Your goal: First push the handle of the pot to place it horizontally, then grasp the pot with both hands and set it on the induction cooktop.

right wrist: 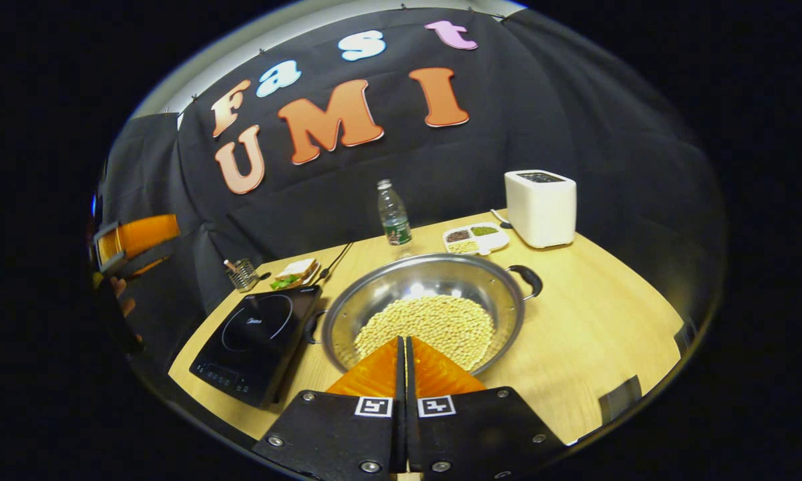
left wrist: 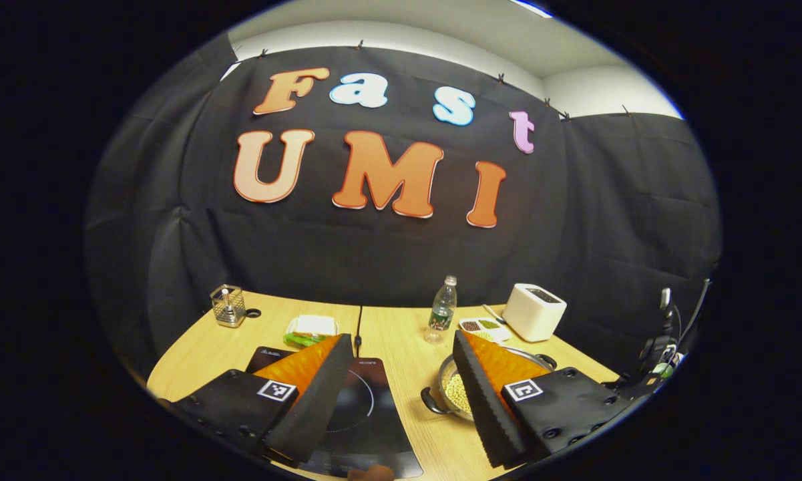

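A steel pot [right wrist: 441, 277] holding pale beans [right wrist: 434, 321] stands on the wooden table, to the right of the black induction cooktop [right wrist: 254, 337]. One black pot handle [right wrist: 529, 280] points far right, the other [right wrist: 312, 327] faces the cooktop. My right gripper [right wrist: 404, 341] is shut on nothing, its tips over the pot's near rim. In the left gripper view my left gripper [left wrist: 401, 337] is open wide above the table. Its left finger hangs over the cooktop [left wrist: 367, 414]. Its right finger covers part of the pot [left wrist: 449, 382], whose near handle [left wrist: 433, 403] shows.
Along the back of the table [right wrist: 587, 334] stand a water bottle [right wrist: 392, 215], a white toaster [right wrist: 541, 207] and a compartment dish of grains [right wrist: 475, 237]. A sandwich plate [right wrist: 294, 274] and a wire holder [right wrist: 244, 274] sit behind the cooktop. A cable [left wrist: 358, 321] runs to the cooktop.
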### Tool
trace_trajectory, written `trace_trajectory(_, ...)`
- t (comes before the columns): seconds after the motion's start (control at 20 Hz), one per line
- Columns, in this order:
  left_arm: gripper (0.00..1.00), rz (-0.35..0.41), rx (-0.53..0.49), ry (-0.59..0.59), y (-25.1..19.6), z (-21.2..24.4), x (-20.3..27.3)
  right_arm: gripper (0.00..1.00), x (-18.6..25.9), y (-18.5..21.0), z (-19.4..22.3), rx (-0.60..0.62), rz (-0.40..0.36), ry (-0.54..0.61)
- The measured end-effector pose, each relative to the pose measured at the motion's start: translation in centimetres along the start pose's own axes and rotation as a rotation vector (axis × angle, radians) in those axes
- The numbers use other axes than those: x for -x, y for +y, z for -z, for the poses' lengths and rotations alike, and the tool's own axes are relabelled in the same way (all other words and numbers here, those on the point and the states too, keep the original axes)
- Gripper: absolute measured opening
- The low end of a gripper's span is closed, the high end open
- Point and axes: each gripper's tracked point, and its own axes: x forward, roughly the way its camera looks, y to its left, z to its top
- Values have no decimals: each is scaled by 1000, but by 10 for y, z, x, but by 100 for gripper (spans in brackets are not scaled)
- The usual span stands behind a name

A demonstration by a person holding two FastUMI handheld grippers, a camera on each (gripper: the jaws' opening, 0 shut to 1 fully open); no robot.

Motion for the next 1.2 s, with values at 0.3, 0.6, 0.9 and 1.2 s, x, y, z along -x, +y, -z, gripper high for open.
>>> trace_trajectory(0.3,98,38,13,168,-38,76,-48,19,-23,-58,-20,-13,68,-16)
trace_trajectory(0.6,98,46,-22,301,-60,137,-89,79,-67,-96,-32,39,123,-11)
trace_trajectory(0.9,98,6,-77,416,-63,181,-119,94,-112,-124,-26,47,180,66)
trace_trajectory(1.2,99,-25,-62,491,-62,203,-142,94,-134,-135,-14,65,184,143)
